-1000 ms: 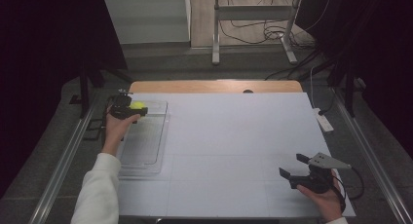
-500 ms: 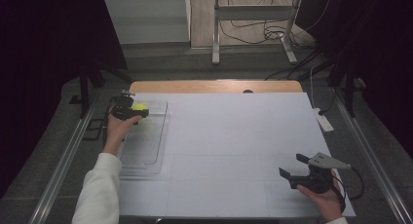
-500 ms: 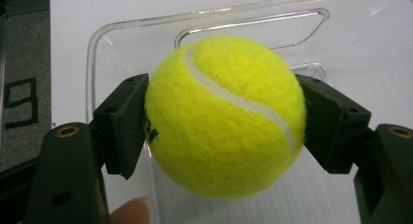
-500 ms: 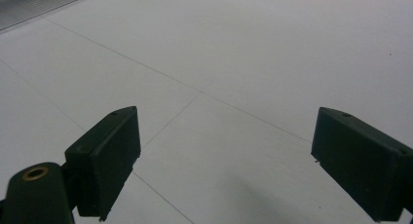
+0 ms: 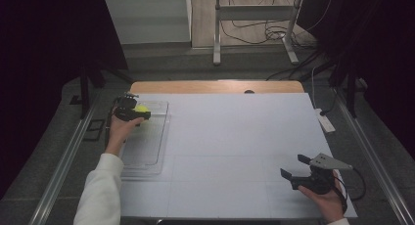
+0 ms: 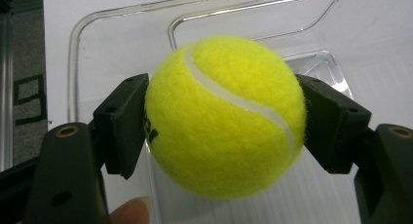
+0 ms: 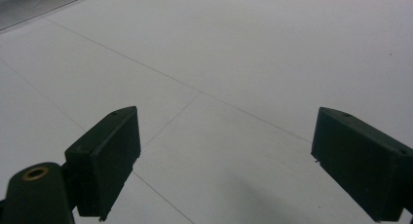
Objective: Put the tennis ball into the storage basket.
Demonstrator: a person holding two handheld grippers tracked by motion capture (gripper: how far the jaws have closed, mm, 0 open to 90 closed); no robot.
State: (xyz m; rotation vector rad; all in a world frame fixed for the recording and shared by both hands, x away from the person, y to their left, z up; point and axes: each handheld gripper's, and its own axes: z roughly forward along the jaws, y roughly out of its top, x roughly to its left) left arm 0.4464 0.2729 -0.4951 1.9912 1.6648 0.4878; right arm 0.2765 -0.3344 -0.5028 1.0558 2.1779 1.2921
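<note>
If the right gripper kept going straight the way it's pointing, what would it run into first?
Probably nothing soon: the right gripper, jaws open and empty, points across the bare white table top. Angled slightly down, it would likely meet that surface first, though depth is hard to judge.

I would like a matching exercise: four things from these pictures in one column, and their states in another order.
1. ball
2. left gripper
3. right gripper
4. tray

a. open, nothing between its jaws
b. clear plastic, lying on the table
c. yellow, held over the tray
d. shut on the ball

Pairs: 1-c, 2-d, 3-a, 4-b
</note>
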